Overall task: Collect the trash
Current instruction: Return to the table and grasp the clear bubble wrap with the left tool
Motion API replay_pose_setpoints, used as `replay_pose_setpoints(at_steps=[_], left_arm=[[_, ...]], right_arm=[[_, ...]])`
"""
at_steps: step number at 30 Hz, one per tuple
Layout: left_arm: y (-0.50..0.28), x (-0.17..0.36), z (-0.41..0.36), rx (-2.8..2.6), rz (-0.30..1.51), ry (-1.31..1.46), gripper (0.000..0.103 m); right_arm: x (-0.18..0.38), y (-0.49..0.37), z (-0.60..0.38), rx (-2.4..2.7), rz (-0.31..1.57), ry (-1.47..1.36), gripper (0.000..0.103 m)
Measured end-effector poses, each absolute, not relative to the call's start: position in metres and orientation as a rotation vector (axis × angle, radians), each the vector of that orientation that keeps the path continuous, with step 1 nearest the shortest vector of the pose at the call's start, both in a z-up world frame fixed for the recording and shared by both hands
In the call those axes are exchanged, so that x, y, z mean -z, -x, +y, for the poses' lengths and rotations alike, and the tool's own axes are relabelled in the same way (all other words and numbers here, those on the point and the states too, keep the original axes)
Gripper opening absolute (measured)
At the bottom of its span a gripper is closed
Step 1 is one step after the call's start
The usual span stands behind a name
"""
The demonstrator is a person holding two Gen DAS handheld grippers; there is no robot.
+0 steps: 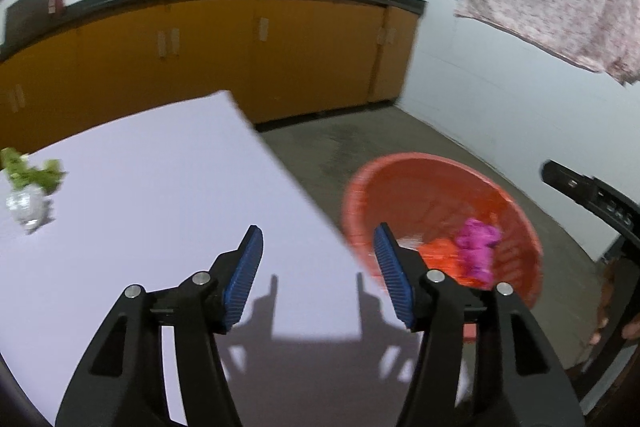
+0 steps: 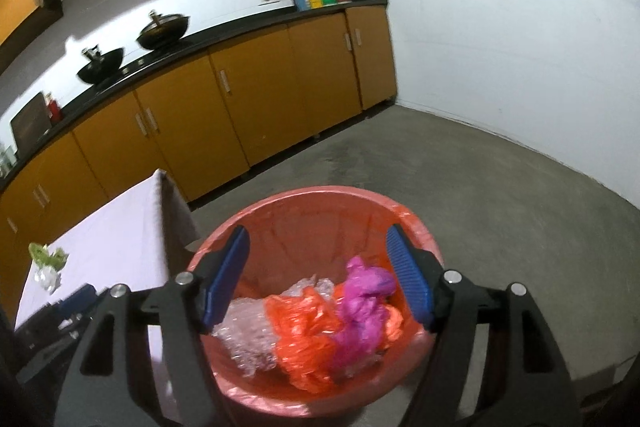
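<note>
Both tongs stand apart with nothing between their blue pads. The left tongs point(image 1: 318, 273) hang over the edge of the white-covered table point(image 1: 140, 195), one finger above the cloth and the other in front of the red bin point(image 1: 404, 179). The right tongs point(image 2: 318, 273) hover above that same bin point(image 2: 304, 199), which stands on the grey floor point(image 2: 480, 179) just beside the table. In the bin, which has a thin red liner, lie a crumpled orange bag point(image 2: 304, 339), a magenta bag point(image 2: 360, 315) and a wad of clear bubble wrap point(image 2: 248, 331); in the left view motion blur smears them and only the orange and magenta show. A small vase of greenery point(image 1: 28, 187) stands near the table's far left side, cut by the frame edge. At the right rim of the left view a black piece of the other tool point(image 1: 588, 191) and part of a hand point(image 1: 604, 323) show, too blurred to read.
</note>
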State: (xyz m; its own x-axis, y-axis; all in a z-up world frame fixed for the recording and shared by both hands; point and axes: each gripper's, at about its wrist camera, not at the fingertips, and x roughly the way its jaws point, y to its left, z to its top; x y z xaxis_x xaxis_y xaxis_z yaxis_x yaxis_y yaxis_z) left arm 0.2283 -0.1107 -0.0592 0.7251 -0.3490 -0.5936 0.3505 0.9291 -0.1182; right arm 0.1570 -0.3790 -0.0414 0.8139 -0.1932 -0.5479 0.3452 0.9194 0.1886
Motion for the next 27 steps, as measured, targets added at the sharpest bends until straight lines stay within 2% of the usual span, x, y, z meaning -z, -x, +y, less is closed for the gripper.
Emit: replay_pose_setpoints(at_steps=[3, 7, 12, 17, 26, 27], left_arm=[[-0.232, 0.057, -0.080, 0.298, 0.642, 0.009, 0.064], [-0.243, 0.057, -0.024, 0.098, 0.607, 0.006, 0.078], [-0.265, 0.061, 0.049, -0.149, 0.602, 0.048, 0.086], [-0.301, 0.073, 0.103, -0.282, 0.654, 0.111, 0.087], [-0.338, 0.094, 0.119, -0.249, 0.736, 0.096, 0.086], [-0.341, 0.096, 0.121, -0.242, 0.748, 0.098, 0.083]], right_arm=[[0.041, -0.161, -0.363, 0.258, 0.558, -0.263, 0.069], [0.041, -0.165, -0.343, 0.221, 0.572, -0.231, 0.069], [0.044, -0.175, -0.326, 0.193, 0.595, -0.217, 0.069], [0.049, -0.192, -0.308, 0.156, 0.616, -0.222, 0.069], [0.059, -0.229, -0.256, 0.060, 0.649, -0.196, 0.069], [0.059, -0.232, -0.249, 0.048, 0.652, -0.191, 0.069]])
